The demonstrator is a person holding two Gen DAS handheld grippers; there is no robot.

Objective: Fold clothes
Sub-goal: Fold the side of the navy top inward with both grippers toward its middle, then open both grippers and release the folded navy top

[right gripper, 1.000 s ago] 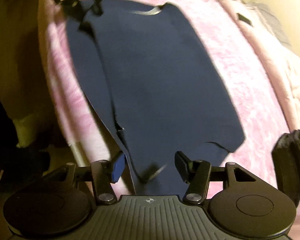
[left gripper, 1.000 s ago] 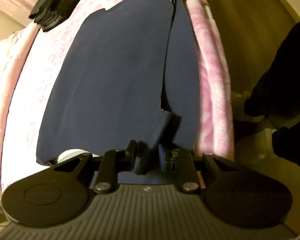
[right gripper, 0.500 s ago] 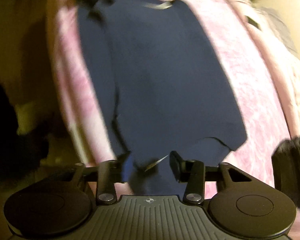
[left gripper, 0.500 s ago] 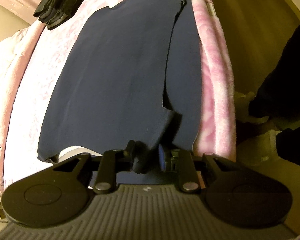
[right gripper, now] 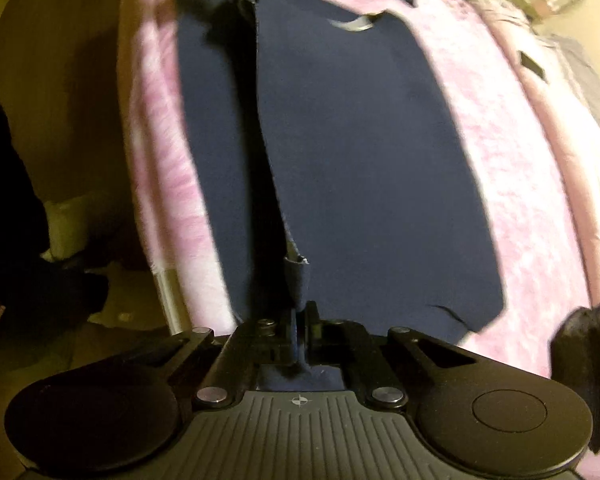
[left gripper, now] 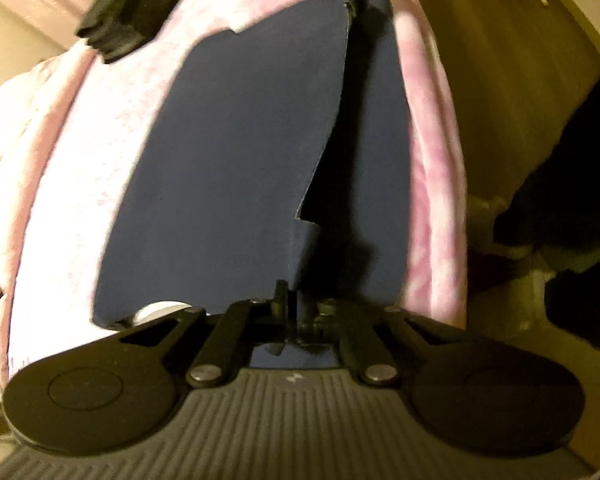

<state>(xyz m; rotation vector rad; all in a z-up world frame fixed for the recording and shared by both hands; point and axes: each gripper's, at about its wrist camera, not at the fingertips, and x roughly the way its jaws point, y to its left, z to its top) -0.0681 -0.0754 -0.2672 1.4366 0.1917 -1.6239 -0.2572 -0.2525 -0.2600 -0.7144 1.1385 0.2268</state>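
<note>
A smooth, matte navy-blue garment [left gripper: 236, 168] lies spread flat on a fluffy pink-and-white mottled blanket [left gripper: 80, 152] that covers a bed; its long edge nearest the bedside is lifted into a taut, upright fold running between the two tools, with a dark shadow beneath it. The left gripper [left gripper: 293, 304], black with ribbed grey housing, has its fingers pressed together on one end of that lifted edge, where a small squared flap of cloth stands up. The right gripper [right gripper: 300, 320], of the same make, is likewise clamped on the other end of the edge, a narrow rolled tab of navy fabric rising just above its fingertips. Each tool appears small and blurred at the top of the other's view. A pale curved mark [right gripper: 354, 24] shows near the garment's far end in the right wrist view; its nature is unclear. A stack of folded black fabric [left gripper: 128, 12], ridged at its edges, rests on the blanket beyond the garment's far corner. A small black rectangular tag [right gripper: 531, 65] sits on the blanket's pale border. A dark-clothed person [left gripper: 560, 208] stands by the bedside on a dim brown floor [left gripper: 500, 80], largely cut off by the frame.
</note>
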